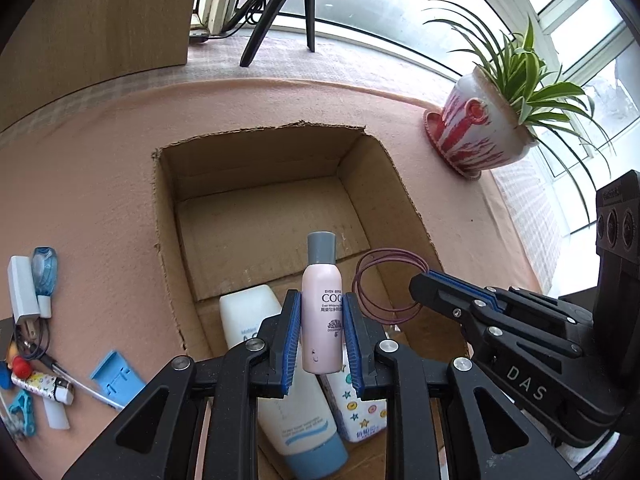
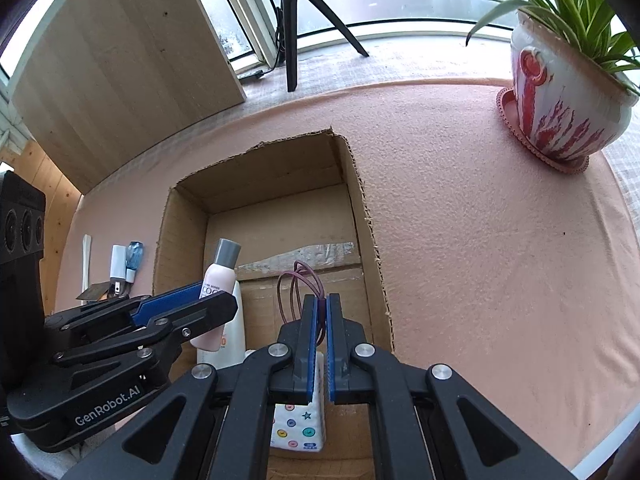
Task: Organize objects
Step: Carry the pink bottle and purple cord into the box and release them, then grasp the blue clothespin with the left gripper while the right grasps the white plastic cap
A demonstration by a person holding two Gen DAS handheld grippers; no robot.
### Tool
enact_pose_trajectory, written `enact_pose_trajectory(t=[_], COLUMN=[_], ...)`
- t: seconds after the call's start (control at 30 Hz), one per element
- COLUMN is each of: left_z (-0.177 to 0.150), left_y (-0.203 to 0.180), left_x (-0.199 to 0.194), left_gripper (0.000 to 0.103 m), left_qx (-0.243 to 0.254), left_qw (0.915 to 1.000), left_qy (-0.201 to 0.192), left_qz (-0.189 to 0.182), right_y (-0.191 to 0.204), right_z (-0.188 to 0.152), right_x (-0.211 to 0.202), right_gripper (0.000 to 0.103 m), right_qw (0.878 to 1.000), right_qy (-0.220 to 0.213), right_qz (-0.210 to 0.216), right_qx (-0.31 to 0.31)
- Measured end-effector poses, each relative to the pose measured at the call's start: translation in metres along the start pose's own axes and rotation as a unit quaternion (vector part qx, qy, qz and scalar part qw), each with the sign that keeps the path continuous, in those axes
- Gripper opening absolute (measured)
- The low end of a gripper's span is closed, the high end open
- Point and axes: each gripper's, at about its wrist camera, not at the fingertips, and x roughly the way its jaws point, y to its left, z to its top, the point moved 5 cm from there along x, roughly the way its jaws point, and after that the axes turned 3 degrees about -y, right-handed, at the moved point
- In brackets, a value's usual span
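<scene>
My left gripper (image 1: 320, 320) is shut on a pink bottle (image 1: 321, 316) with a grey cap, held upright over the near end of an open cardboard box (image 1: 256, 184). From the right wrist view the same pink bottle (image 2: 218, 292) shows in the left gripper (image 2: 192, 300). My right gripper (image 2: 321, 320) is shut on purple hair ties (image 2: 296, 284), whose loops (image 1: 384, 288) hang over the box (image 2: 280, 216). Inside the box lie a white tube with a blue cap (image 1: 280, 380) and a tissue pack with coloured dots (image 2: 300, 420).
Small items lie left of the box on the pink cloth: a white charger (image 1: 22, 288), a blue floss holder (image 1: 45, 276), a lighter (image 1: 44, 386), a blue clip (image 1: 116, 376). A potted plant (image 1: 484, 128) stands at the back right, a tripod (image 1: 280, 4) on the windowsill, a wooden board (image 2: 120, 68) behind.
</scene>
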Motion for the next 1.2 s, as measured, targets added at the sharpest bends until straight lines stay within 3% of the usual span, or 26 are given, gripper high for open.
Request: enact_pose_trajectory(t=[0.27, 0.37, 0.4, 0.67, 0.93, 1.2], left_z=[0.005, 0.008, 0.009, 0.007, -0.003, -0.022], left_y=[-0.002, 0.001, 0.001, 0.007, 0.019, 0.064], left_x=[0.011, 0.01, 0.008, -0.005, -0.041, -0.078], left_gripper=[0.023, 0.042, 0.043, 0.044, 0.044, 0.044], left_qx=[0.001, -0.005, -0.004, -0.003, -0.001, -0.028], left_qw=[1.0, 1.0, 0.9999, 0.9998, 0.9986, 0.9972], left_qy=[0.002, -0.001, -0.004, -0.015, -0.043, -0.055], left_qz=[0.006, 0.008, 0.009, 0.013, 0.029, 0.043], right_y=[-0.001, -0.004, -0.004, 0.0, 0.016, 0.052], right_z=[0.004, 0.005, 0.005, 0.003, 0.002, -0.002], right_x=[0.005, 0.007, 0.006, -0.002, -0.012, -0.021], right_gripper=[0.005, 0.021, 0.024, 0.024, 0.024, 0.024], right_qw=[1.0, 1.0, 1.0, 1.0, 1.0, 0.999], right_qy=[0.001, 0.005, 0.003, -0.005, -0.024, -0.045], right_qz=[-0.002, -0.007, -0.008, -0.002, 0.008, 0.023], right_qx=[-0.001, 0.005, 0.005, 0.006, -0.002, -0.017])
